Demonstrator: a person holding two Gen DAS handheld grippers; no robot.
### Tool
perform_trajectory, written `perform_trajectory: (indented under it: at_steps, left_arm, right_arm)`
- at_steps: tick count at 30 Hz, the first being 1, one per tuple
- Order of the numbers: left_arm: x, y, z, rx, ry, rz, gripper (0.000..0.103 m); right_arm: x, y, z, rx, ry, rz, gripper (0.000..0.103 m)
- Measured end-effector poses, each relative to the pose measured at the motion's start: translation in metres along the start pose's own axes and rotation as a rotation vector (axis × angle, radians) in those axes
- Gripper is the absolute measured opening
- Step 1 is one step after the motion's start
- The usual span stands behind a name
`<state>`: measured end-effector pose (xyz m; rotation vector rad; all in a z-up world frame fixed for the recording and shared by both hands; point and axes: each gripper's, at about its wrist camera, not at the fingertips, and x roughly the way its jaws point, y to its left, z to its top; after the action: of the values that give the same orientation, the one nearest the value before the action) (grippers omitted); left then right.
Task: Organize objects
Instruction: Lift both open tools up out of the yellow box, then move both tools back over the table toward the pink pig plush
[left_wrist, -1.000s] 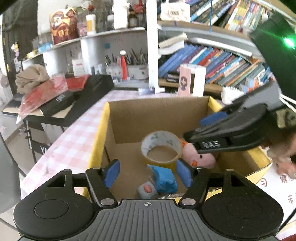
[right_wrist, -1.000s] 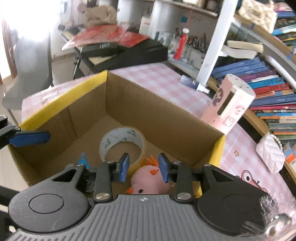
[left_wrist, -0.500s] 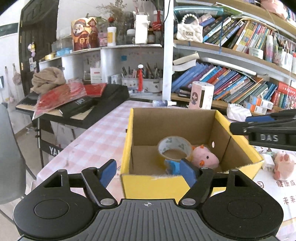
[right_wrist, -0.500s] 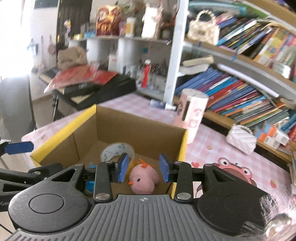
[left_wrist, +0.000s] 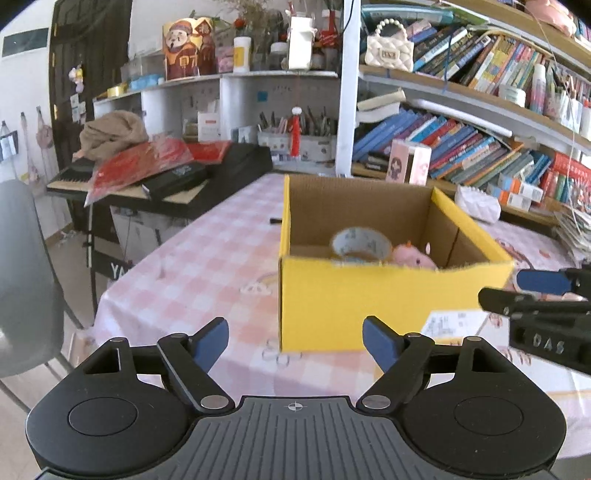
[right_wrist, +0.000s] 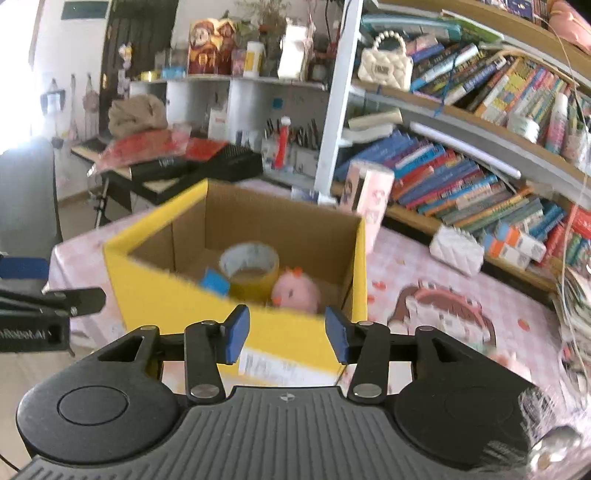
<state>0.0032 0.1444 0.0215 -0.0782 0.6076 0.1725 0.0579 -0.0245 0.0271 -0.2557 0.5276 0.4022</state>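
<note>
Left claw (left_wrist: 295, 343) spread wide, empty, above the pink-checked counter (left_wrist: 207, 273). Right claw (right_wrist: 282, 334) parted, empty, just short of the yellow box (right_wrist: 236, 291). Inside the box: blue block (right_wrist: 216, 281), tape roll (right_wrist: 249, 267), pink plush chick (right_wrist: 297, 291). Bookshelf (right_wrist: 461, 173) behind.

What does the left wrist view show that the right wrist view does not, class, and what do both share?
Only the left wrist view shows the black pen on the tablecloth beside the box. Only the right wrist view shows the blue block inside the box and the cartoon girl print on the tablecloth. Both show the yellow box, tape roll, pink chick, and open, empty hand-held grippers.
</note>
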Motion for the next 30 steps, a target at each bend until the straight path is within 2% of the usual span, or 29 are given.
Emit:
perform_trajectory:
  at_steps: [14, 23, 30]
  left_arm:
    - [-0.024, 0.004, -0.028, 0.033, 0.064, -0.021, 0.083]
    - [-0.032, -0.007, -0.039, 0.082, 0.088, -0.066, 0.084]
    - [-0.038, -0.014, -0.045, 0.108, 0.092, -0.088, 0.085]
  right_arm:
    - [-0.024, 0.025, -0.039, 0.026, 0.076, -0.014, 0.059]
    - [-0.044, 0.025, -0.056, 0.074, 0.094, -0.046, 0.074]
    - [-0.053, 0.018, -0.066, 0.124, 0.119, -0.085, 0.075]
